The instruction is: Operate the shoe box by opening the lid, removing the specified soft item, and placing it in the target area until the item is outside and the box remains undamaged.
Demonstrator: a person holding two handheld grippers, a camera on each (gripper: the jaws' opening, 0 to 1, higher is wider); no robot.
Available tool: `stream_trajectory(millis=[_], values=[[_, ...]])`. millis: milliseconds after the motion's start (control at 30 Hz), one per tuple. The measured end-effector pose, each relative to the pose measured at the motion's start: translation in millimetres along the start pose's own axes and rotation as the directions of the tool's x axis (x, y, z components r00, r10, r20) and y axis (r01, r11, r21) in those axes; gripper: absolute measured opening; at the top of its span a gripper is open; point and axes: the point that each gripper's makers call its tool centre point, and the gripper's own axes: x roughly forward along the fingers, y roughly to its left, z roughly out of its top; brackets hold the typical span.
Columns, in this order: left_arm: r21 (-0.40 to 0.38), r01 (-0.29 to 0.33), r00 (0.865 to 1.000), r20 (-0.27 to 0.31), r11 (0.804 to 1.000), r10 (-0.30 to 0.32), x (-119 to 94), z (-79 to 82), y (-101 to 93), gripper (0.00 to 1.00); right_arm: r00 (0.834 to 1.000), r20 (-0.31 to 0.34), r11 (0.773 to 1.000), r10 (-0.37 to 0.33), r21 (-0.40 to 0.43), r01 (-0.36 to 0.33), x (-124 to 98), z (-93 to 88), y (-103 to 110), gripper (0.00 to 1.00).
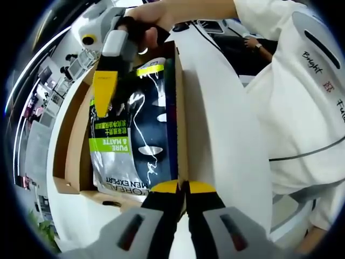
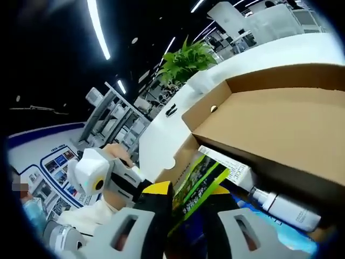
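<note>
Inside the open shoe box [image 1: 73, 162] on the white tabletop [image 1: 226, 135], a silver-and-black pouch [image 1: 135, 135] stands on edge against the box wall, its long axis running from the left gripper [image 1: 183, 189] toward the right gripper [image 1: 105, 89]. The left fingers [image 1: 202, 189] are pressed together on the box wall's near rim, beside the pouch. The right fingers [image 2: 156, 197] pinch the pouch's far end, so the right is better placed to lift it out; the lid [image 2: 280, 118] is already swung back.
</note>
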Motion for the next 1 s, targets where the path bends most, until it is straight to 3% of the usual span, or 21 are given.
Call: stream_trajectory(millis=[400,500,667,767,1000], values=[[-0.001,0.004,1.000,0.002,1.000,-0.004,0,0.2,0.3,0.03,0.999,-0.010,0.999,-0.030,0.023,0.030,4,-4.0,-10,0.16],[0.000,0.001,1.000,0.002,1.000,-0.001,0,0.1,0.1,0.03,0.998,-0.027,0.998,-0.053,0.014,0.054,4,-5.9,-12,0.10],[0.000,-0.002,1.000,0.003,1.000,0.002,0,0.0,-0.1,0.03,0.998,-0.032,0.998,-0.052,0.040,0.053,5,-6.5,-13,0.09],[0.001,-0.002,1.000,0.002,1.000,0.002,0,-0.1,-0.1,0.03,0.999,-0.031,0.998,-0.034,0.045,0.036,5,-7.4,-10,0.01],[0.001,-0.004,1.000,0.003,1.000,0.004,0,-0.2,-0.3,0.03,0.999,-0.032,0.997,-0.042,0.060,0.044,5,-9.9,-13,0.00]])
